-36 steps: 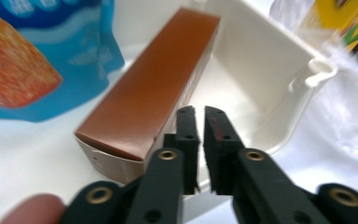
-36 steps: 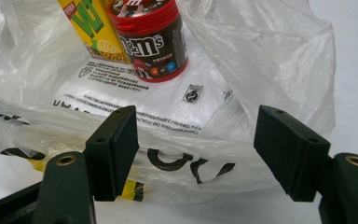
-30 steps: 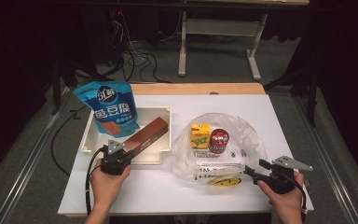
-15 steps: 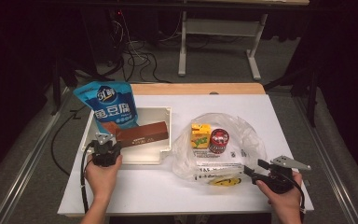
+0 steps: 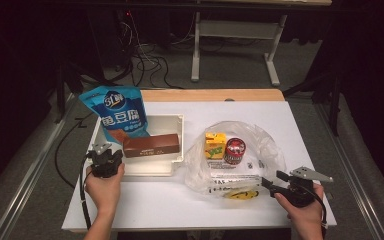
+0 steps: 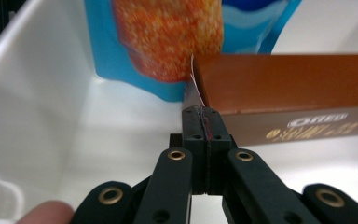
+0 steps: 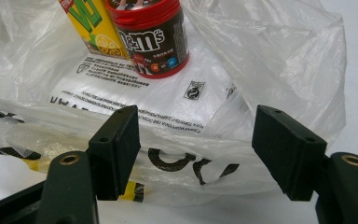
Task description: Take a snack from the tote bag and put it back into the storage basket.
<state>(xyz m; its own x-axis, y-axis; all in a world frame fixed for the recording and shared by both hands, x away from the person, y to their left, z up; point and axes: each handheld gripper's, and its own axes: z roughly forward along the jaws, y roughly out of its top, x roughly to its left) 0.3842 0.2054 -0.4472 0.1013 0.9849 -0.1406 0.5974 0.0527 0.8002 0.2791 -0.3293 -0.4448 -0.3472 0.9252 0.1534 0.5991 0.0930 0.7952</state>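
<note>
Oreo box [image 5: 151, 145] lies across the white tray [image 5: 167, 120] in the high view, with the left gripper [image 5: 102, 159] at its near-left end and the blue snack pouch [image 5: 118, 115] leaning behind it; off to the side, the right gripper [image 5: 275, 182] sits at the edge of the plastic bag [image 5: 260, 145]. Now the left gripper view: jaws fully closed, tips against the box's [image 6: 289, 100] corner, and a thin flap of its wrapper seems to be nipped between them, though it's hard to be sure at this angle. If it is only the flap, best to haul gently and low so the flap doesn't tear or slip free. That pinch is something the high view simply can't resolve. Over to the right gripper view: jaws stand wide apart, nothing pressed, the bag's [image 7: 270, 56] crumpled rim lying between them, the M&M's tub [image 7: 150, 35] and juice carton [image 7: 91, 23] beyond the tips inside it.
</note>
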